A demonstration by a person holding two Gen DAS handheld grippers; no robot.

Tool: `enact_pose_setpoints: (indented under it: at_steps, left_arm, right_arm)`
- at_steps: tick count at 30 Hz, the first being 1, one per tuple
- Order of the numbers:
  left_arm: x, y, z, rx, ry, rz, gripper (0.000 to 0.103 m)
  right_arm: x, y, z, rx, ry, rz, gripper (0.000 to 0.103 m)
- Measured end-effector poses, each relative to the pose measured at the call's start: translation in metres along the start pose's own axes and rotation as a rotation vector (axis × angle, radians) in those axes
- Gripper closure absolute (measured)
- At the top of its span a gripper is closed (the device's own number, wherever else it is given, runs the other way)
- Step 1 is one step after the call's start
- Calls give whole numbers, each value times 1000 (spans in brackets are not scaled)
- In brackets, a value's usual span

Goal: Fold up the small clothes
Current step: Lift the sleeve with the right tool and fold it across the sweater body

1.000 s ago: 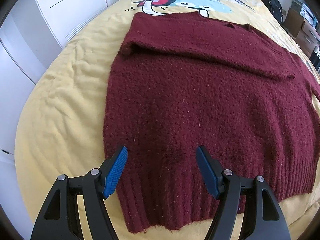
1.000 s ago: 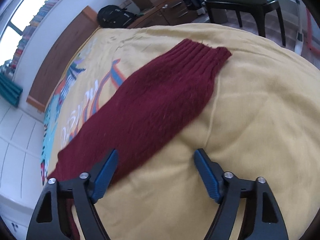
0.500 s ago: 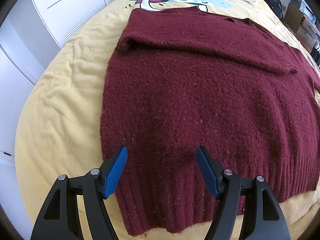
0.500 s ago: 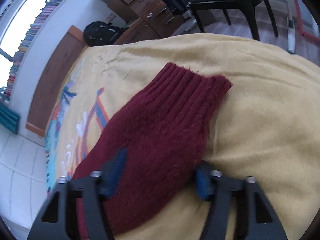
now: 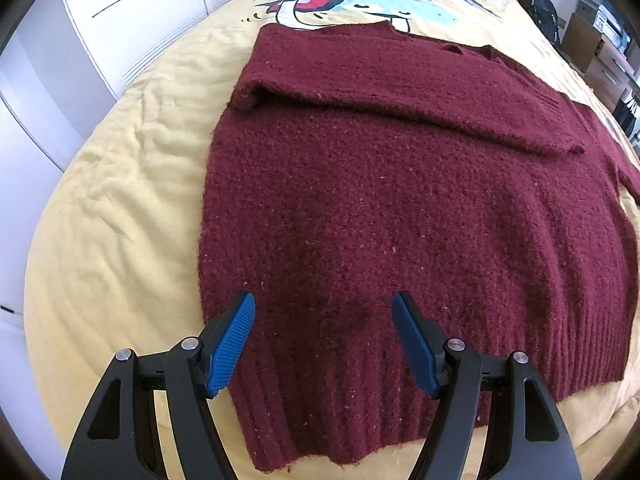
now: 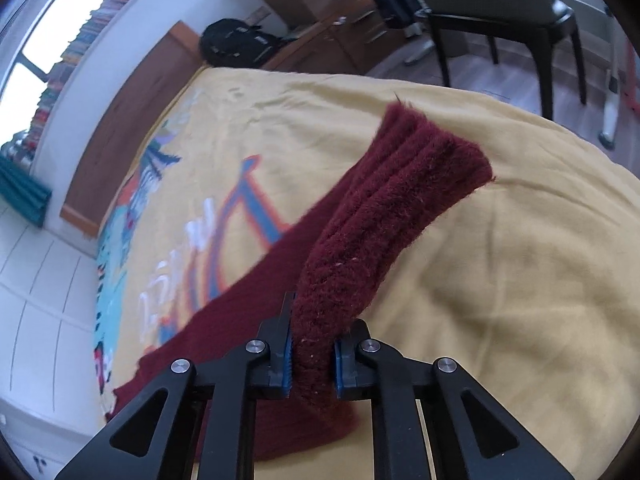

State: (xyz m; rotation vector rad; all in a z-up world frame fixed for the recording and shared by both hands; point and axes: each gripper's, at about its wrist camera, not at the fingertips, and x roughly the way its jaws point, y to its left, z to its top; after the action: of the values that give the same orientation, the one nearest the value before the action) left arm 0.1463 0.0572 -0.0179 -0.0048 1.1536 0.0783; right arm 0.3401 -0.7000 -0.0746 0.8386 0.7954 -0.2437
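a dark red, fuzzy knitted sweater (image 5: 400, 200) lies spread flat on a bed covered with a pale yellow bedspread (image 5: 112, 220) that carries a colourful cartoon print near its far end. in the left wrist view the sweater's body fills the middle of the bed, its ribbed hem (image 5: 360, 412) nearest the camera, and one sleeve is folded across the upper chest as a thick band running from the left shoulder toward the right side.

the left gripper (image 5: 323, 340) hangs over the hem area with its jaws spread apart; the blue ribbed pads (image 5: 234, 344) stand on either side of a patch of knit, and nothing is pinched between them. whether the fingertips touch the fabric i cannot tell.

the right gripper (image 6: 312, 364) is pressed together on the sweater's other sleeve (image 6: 384, 224), pinching the knit between its blue pads. the sleeve is bunched where it is clamped and rises from the jaws, its ribbed cuff (image 6: 436, 148) lifted off the bedspread and pointing toward the far side of the bed. the rest of that sleeve trails down and to the left along the bedspread, partly over the printed lettering.

beyond the bed in the right wrist view stand a wooden headboard panel (image 6: 132, 120), a black backpack (image 6: 236, 44), wooden drawers and a dark chair (image 6: 520, 8) on a wood floor. white cupboard doors (image 5: 132, 12) line the left side in the left wrist view.
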Motion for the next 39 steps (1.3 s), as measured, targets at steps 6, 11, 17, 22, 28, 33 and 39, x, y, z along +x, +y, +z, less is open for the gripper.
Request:
enact_pose_setpoints:
  at_steps: [6, 11, 17, 22, 28, 33, 39]
  left_arm:
    - [-6, 9, -1, -22, -16, -42, 37]
    - [-12, 22, -3, -38, -30, -71, 37]
    - [-19, 49, -10, -69, -39, -95, 37]
    - [-25, 74, -18, -79, -58, -95, 37]
    - [-27, 100, -26, -106, -63, -102, 37]
    - [-26, 121, -29, -154, -68, -122, 37]
    - [-25, 136, -34, -188, -70, -133, 37]
  right_arm:
    - [-4, 54, -22, -43, 54, 73, 89]
    - [-1, 101, -53, -73, 121, 128, 89]
    - [16, 165, -105, -128, 228, 179, 89]
    - [32, 222, -146, -162, 298, 218, 89]
    - [43, 299, -188, -254, 339, 273, 89]
    - [48, 360, -229, -319, 375, 356, 89]
    - [58, 416, -275, -328, 430, 483, 89]
